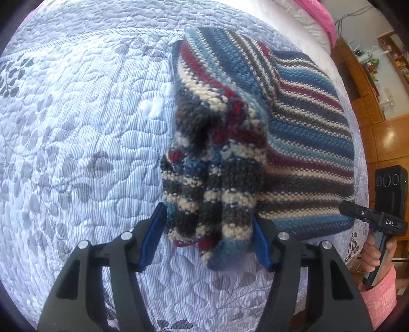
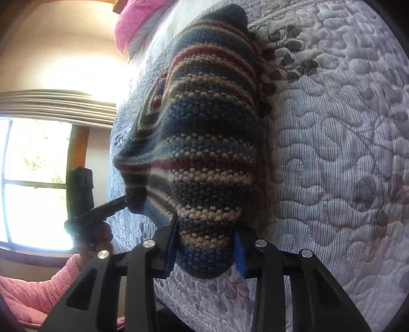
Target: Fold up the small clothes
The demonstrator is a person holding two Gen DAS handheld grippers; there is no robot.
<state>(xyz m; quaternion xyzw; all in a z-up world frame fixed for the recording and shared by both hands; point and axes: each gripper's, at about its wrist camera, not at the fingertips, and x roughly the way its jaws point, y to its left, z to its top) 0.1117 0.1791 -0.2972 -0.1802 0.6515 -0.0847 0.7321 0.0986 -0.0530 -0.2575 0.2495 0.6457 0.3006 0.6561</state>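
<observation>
A knit garment (image 1: pixel 306 143) striped in blue, grey, cream and red lies on the quilted bedspread (image 1: pixel 76 127). A thick bunched fold of it is raised off the bed and sits between the blue pads (image 1: pixel 153 235) of my left gripper (image 1: pixel 207 242), which is shut on it. In the right wrist view the garment (image 2: pixel 209 132) bulges up, and my right gripper (image 2: pixel 205 251) is shut on its near blue edge. The right gripper (image 1: pixel 345 208) also shows in the left wrist view at the garment's right edge. The left gripper (image 2: pixel 129 199) pinches a pulled-up peak of the knit.
The pale bedspread (image 2: pixel 332 153) with a grey leaf print spreads wide to one side of the garment. A pink blanket (image 2: pixel 133 23) lies at the bed's head. Wooden shelves (image 1: pixel 370 63) and a shiny wood floor lie past the bed edge. A window (image 2: pixel 33 178) is bright. Pink sleeves hold both grippers.
</observation>
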